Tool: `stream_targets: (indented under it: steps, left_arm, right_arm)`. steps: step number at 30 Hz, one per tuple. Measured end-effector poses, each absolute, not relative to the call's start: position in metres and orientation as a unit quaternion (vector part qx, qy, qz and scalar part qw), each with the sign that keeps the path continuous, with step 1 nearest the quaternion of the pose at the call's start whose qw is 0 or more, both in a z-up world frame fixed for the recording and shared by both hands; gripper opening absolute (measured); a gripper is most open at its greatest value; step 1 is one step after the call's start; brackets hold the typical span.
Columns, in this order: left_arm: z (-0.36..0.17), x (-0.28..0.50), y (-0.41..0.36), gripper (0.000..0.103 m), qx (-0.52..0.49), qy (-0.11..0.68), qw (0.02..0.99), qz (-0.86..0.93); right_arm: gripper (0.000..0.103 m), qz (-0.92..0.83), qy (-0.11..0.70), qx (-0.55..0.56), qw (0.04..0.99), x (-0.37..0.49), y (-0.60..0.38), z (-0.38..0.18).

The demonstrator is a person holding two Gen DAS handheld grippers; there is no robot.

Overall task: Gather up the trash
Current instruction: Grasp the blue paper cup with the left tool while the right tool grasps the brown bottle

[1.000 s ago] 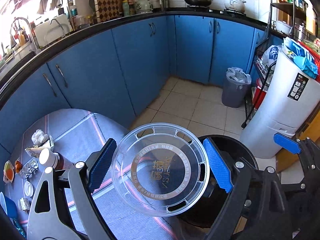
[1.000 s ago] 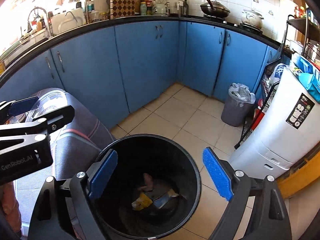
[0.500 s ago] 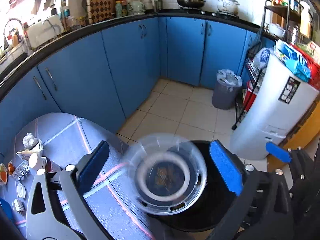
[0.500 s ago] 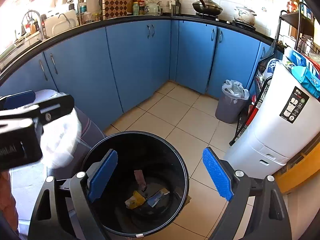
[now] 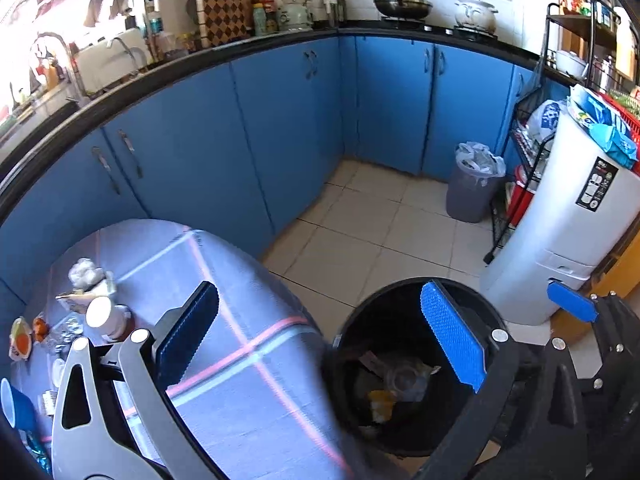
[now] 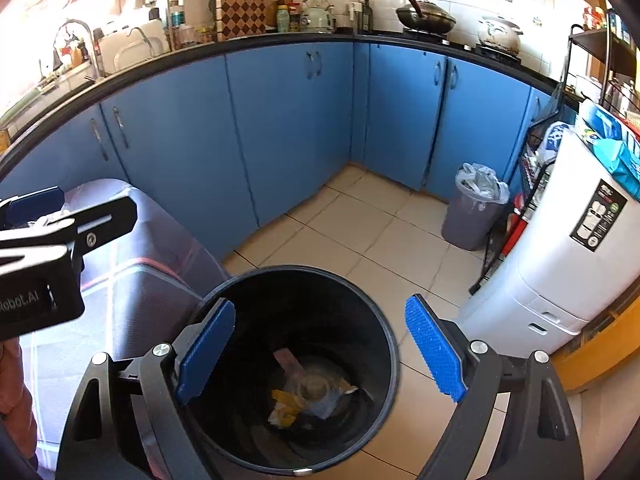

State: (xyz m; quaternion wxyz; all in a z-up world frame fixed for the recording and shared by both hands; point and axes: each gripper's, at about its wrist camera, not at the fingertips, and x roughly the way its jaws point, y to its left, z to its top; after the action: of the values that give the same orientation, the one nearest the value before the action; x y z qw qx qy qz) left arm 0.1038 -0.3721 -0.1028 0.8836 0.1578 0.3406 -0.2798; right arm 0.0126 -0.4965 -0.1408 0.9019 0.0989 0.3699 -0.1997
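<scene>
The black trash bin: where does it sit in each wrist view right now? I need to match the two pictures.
Left wrist view: the black trash bin is at lower right, right of the table and partly behind the left gripper's right finger.
Right wrist view: it is at bottom centre, between the open fingers of the right gripper.
Shared landmark: the grey lined bin on the floor by the blue cabinets.
</scene>
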Motion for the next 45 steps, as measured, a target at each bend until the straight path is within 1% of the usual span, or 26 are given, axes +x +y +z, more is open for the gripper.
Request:
stream_targets:
  steps: [3,8,20,27,36,39,41,42,44,45]
  left_arm:
    - [-0.097,0.108,-0.347,0.1,0.152,0.33,0.895,-0.259]
    - [-0.093,0.119,-0.295,0.1,0.14,0.326,0.91,-0.216]
    - [-0.089,0.144,-0.137,0.1,0.121,0.323,0.937,-0.06]
    - [-0.107,0.153,-0.045,0.1,0.105,0.343,0.933,0.026]
    - [-0.135,0.18,0.01,0.099,0.083,0.381,0.92,0.039]
    - [-0.142,0.188,0.022,0.094,0.07,0.393,0.916,0.036]
    - [-0.148,0.193,0.029,0.082,0.063,0.403,0.913,0.033]
    - [-0.151,0.195,0.032,0.079,0.061,0.407,0.911,0.033]
    - [-0.159,0.199,0.039,0.063,0.051,0.422,0.904,0.033]
    - [-0.162,0.2,0.041,0.059,0.044,0.429,0.902,0.032]
  right_arm:
    - [0.085,-0.175,0.367,0.097,0.908,0.023,-0.479,-0.138]
    - [0.085,-0.131,0.362,0.058,0.921,0.047,-0.432,-0.127]
    - [0.085,-0.033,0.367,0.019,0.93,0.1,-0.327,-0.115]
    - [0.085,-0.005,0.38,0.0,0.925,0.127,-0.274,-0.119]
    - [0.085,-0.01,0.403,-0.019,0.915,0.152,-0.237,-0.133]
    - [0.085,-0.017,0.408,-0.019,0.913,0.159,-0.235,-0.135]
    - [0.085,-0.022,0.411,-0.019,0.911,0.163,-0.233,-0.136]
    - [0.085,-0.025,0.412,-0.021,0.911,0.165,-0.232,-0.137]
    - [0.085,-0.029,0.413,-0.025,0.91,0.169,-0.229,-0.138]
    - [0.085,-0.031,0.413,-0.027,0.91,0.171,-0.228,-0.139]
